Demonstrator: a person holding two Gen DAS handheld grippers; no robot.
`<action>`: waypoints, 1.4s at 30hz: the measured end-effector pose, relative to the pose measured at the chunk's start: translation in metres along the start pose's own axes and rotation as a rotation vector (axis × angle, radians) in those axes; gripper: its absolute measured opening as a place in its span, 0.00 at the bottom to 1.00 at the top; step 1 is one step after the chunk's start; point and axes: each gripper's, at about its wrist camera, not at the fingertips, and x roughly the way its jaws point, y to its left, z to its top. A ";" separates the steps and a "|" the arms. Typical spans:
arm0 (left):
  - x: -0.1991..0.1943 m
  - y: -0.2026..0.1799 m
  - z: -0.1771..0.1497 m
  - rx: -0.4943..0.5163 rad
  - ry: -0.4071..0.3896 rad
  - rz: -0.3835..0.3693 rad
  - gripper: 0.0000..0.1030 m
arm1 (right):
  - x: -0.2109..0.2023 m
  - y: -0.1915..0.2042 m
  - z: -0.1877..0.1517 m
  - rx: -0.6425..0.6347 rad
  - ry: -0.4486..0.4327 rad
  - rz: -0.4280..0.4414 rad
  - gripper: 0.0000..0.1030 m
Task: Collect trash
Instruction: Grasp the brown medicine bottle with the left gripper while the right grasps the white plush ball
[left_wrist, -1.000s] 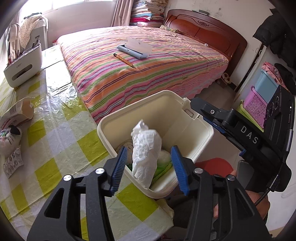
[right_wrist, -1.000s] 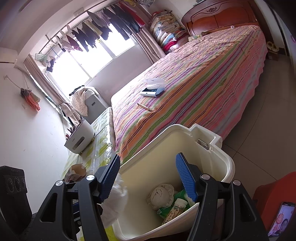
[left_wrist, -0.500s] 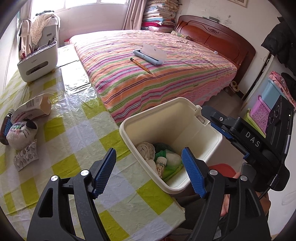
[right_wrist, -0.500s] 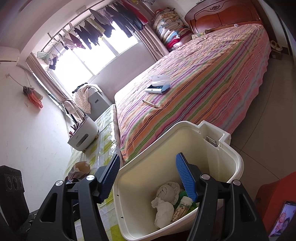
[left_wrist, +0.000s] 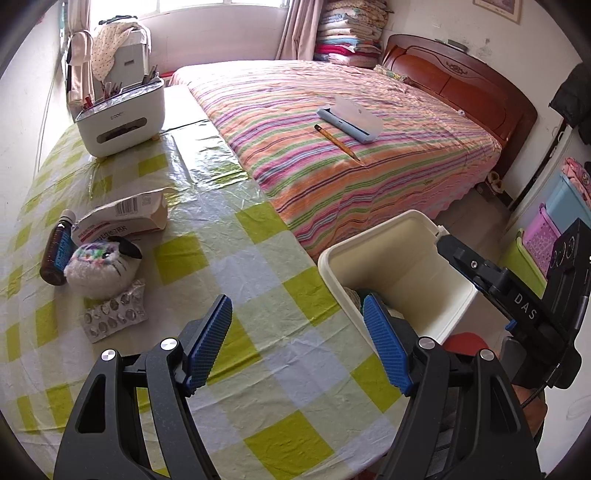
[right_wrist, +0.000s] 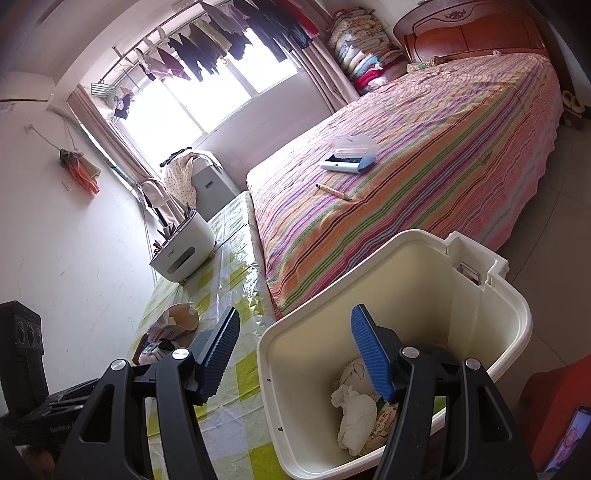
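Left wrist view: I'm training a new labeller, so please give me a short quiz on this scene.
1. True or false: the left tool grips a tissue.
2. What lies nearest the pill blister pack? A) plush toy B) laptop C) shoe
3. Where does the pencil lie?

Key
1. False. Its jaws have just been opening and stand apart with nothing between them.
2. A
3. On the striped bed.
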 end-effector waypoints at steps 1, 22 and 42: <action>-0.003 0.009 0.003 -0.018 -0.004 0.010 0.71 | 0.002 0.003 -0.001 -0.005 0.003 0.002 0.59; -0.018 0.216 0.044 -0.362 0.037 0.203 0.71 | 0.070 0.141 -0.032 -0.486 0.263 0.354 0.59; 0.055 0.297 0.059 -0.397 0.209 0.238 0.71 | 0.171 0.260 -0.075 -0.948 0.437 0.543 0.59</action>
